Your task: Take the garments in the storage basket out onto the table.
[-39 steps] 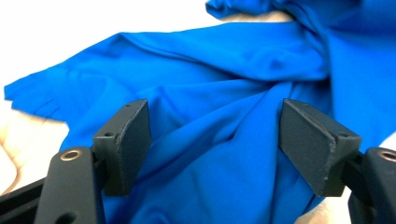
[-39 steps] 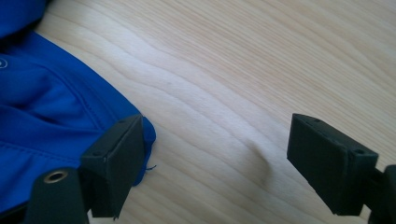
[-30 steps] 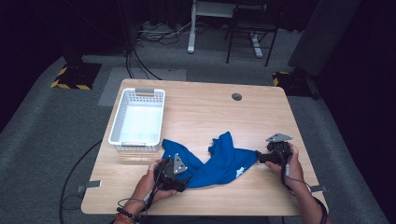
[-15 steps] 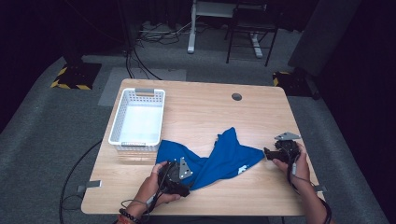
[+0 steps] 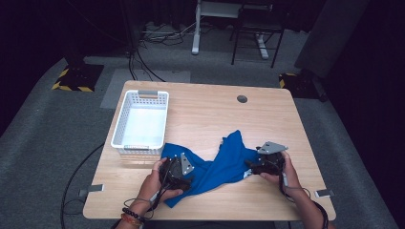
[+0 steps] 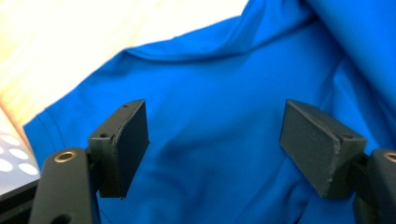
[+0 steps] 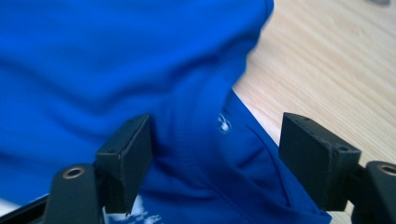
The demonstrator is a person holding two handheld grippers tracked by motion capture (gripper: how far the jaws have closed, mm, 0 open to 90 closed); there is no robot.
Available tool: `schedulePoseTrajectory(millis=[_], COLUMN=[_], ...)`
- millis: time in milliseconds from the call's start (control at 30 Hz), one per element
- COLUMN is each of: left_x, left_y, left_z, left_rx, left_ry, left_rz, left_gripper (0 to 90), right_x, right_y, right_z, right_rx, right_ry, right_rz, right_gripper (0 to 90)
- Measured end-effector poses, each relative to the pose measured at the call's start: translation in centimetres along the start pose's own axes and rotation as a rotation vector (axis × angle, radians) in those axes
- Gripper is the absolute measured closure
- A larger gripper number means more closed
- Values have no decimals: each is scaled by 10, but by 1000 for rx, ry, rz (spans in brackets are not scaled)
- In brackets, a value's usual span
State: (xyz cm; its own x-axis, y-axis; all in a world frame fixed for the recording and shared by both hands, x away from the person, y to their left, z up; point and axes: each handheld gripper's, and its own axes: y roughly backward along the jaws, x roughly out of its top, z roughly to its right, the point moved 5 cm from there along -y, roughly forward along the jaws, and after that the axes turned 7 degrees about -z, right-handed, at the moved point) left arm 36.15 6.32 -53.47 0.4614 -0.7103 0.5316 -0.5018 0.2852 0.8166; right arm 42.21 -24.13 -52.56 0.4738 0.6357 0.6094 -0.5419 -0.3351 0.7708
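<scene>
A crumpled blue shirt [image 5: 220, 164] lies on the front half of the wooden table [image 5: 205, 112]. My left gripper [image 5: 177, 172] rests over the shirt's left part. Its jaws stand wide open in the left gripper view [image 6: 215, 140], with blue cloth [image 6: 219, 84] lying under and between them, not pinched. My right gripper [image 5: 260, 164] is at the shirt's right edge. In the right gripper view it [image 7: 217, 154] is open too, over a stitched hem with a small white logo [image 7: 224, 124].
A white plastic basket [image 5: 141, 123] stands at the table's left, just behind the shirt's left corner. A round cable hole [image 5: 242, 98] sits at the back. Bare wood [image 7: 336, 70] lies right of the shirt. Chair and desk legs stand on the floor beyond.
The right gripper drew a little to the right, then came back left onto the shirt's right edge. The left gripper stayed over the shirt's left part, and the cloth shifted slightly.
</scene>
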Motion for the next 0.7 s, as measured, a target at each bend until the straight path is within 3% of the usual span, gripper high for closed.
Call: schedulePoseTrajectory(millis=[67, 133, 267, 367, 700], left_x=[-1, -3, -4, -3, 2], left_y=[1, 1, 2, 3, 4], left_z=[0, 0, 2, 7, 27], left_rx=[-6, -21, -61, -89, -169], left_ry=[-3, -1, 7, -9, -53], left_rz=[1, 0, -2, 2, 4], left_gripper=[240, 240, 240, 240, 240], right_x=[-3, -6, -13, -19, -31], right_y=[-9, -10, -7, -5, -2], right_z=[3, 10, 28, 41, 70], right_rx=[-19, -4, -66, -85, -172], right_ry=[-4, -68, -120, -166, -237], right_rz=[-51, -59, -79, -92, -113], right_gripper=[238, 238, 238, 234, 232])
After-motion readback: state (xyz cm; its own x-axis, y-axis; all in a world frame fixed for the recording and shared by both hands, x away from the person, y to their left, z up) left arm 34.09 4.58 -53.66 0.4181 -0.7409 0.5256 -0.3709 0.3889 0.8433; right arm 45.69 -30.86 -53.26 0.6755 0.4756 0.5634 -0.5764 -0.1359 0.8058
